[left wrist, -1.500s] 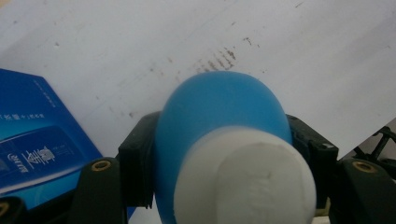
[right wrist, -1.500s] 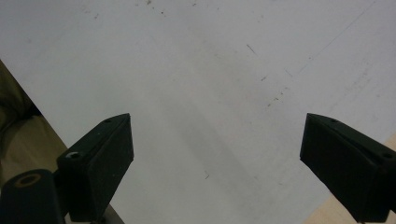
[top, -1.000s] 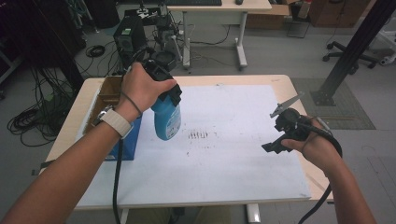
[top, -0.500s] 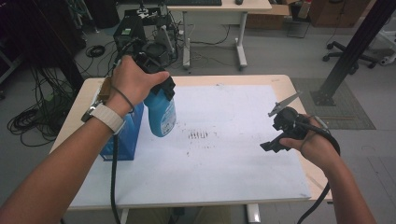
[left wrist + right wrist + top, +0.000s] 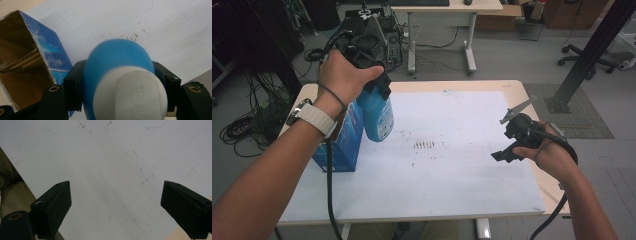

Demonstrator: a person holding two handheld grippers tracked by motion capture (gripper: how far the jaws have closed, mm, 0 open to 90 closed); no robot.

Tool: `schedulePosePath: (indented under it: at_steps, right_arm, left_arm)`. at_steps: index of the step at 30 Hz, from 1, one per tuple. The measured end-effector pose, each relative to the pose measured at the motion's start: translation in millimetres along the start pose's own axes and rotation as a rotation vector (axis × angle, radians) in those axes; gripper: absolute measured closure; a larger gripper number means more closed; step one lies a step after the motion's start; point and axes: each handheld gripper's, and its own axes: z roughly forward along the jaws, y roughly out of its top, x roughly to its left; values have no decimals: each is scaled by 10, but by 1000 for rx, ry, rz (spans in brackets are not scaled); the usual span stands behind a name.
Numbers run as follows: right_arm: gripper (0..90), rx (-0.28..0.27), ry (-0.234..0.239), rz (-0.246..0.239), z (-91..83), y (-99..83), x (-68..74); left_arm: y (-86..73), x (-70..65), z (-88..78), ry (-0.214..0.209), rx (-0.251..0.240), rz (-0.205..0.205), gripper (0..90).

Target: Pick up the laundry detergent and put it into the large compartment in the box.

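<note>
Gripping the blue bottle (image 5: 117, 65) between both jaws, the left claw (image 5: 372, 75) holds it lifted off the surface (image 5: 452, 170), its base just beside the open blue box (image 5: 339, 142). Right claw (image 5: 115, 207), well apart to the right, hangs with jaws wide over bare white sheet.

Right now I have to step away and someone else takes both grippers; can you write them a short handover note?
Left gripper: shut on the blue plastic bottle with the white cap, held in the air above the white table sheet, beside the open blue cardboard box.
Right gripper: open, holding nothing, over the sheet's right side.
Done: bottle is gripped and off the table, outside the box.
Left: apparently to set the bottle down or into the box; which one is unclear.
</note>
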Motion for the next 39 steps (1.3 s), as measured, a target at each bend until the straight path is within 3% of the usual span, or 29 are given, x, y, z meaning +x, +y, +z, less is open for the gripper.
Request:
schedulePosePath:
  at_steps: [39]
  right_arm:
    - [98,-13,3,-22,-5,45,2]
  left_arm:
    - [-65,435,-473,43,-35,-163,373]
